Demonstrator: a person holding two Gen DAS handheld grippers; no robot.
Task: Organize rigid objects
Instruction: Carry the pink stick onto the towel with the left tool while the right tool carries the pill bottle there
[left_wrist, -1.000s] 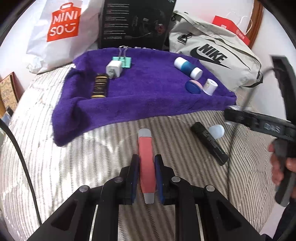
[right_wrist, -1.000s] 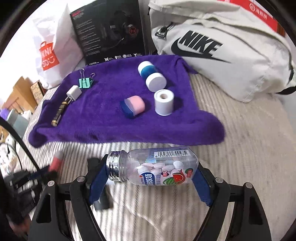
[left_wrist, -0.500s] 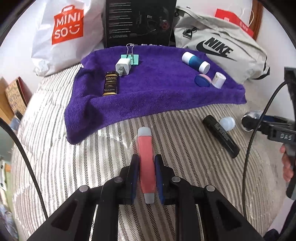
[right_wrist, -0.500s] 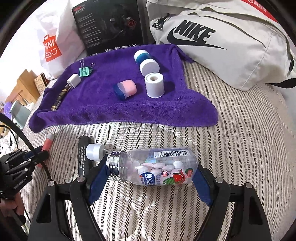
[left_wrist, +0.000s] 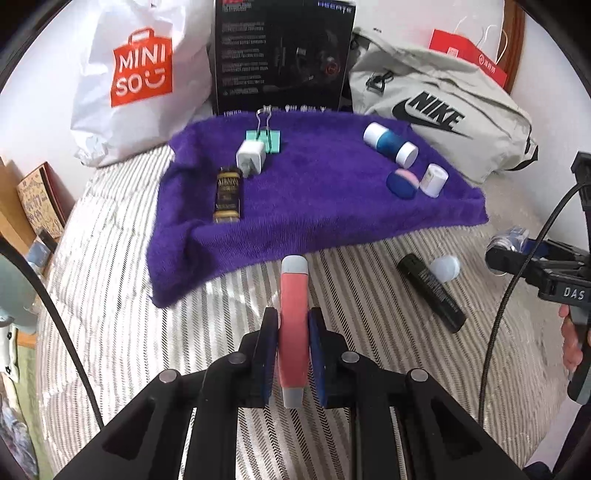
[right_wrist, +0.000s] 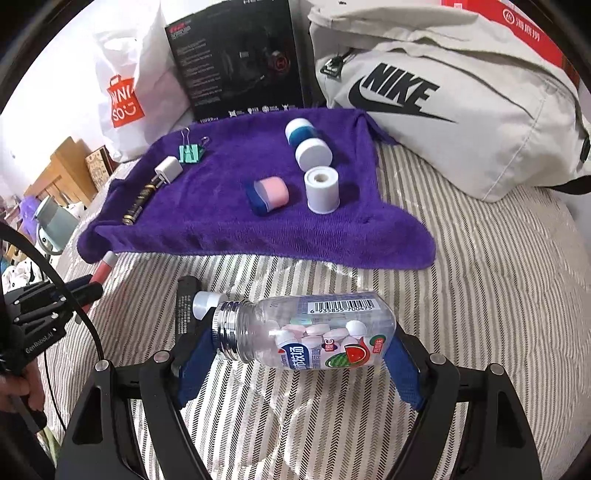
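My left gripper (left_wrist: 293, 354) is shut on a coral-pink tube with grey ends (left_wrist: 293, 325), held lengthwise above the striped bedding. My right gripper (right_wrist: 295, 350) is shut on a clear bottle of candy tablets (right_wrist: 306, 332) with no cap, lying sideways between the blue pads. A purple towel (left_wrist: 314, 192) lies ahead carrying a white charger (left_wrist: 251, 157), a teal binder clip (left_wrist: 267, 138), a gold-black tube (left_wrist: 227, 195), a blue-white bottle (left_wrist: 389, 142), a pink-blue case (left_wrist: 402, 182) and a small white cylinder (left_wrist: 434, 180). Off the towel lie a black tube (left_wrist: 430, 291) and a pale cap (left_wrist: 445, 267).
A Miniso bag (left_wrist: 140, 70), a black box (left_wrist: 280, 55) and a grey Nike bag (left_wrist: 439, 122) stand behind the towel. A red bag (left_wrist: 467, 53) sits at the far right. Wooden furniture (right_wrist: 62, 166) and clutter lie past the bed's left edge. Cables hang near both grippers.
Both grippers have drawn back from the towel while keeping their loads. The candy bottle now sits tilted between the right pads, and the black tube and pale cap show behind it.
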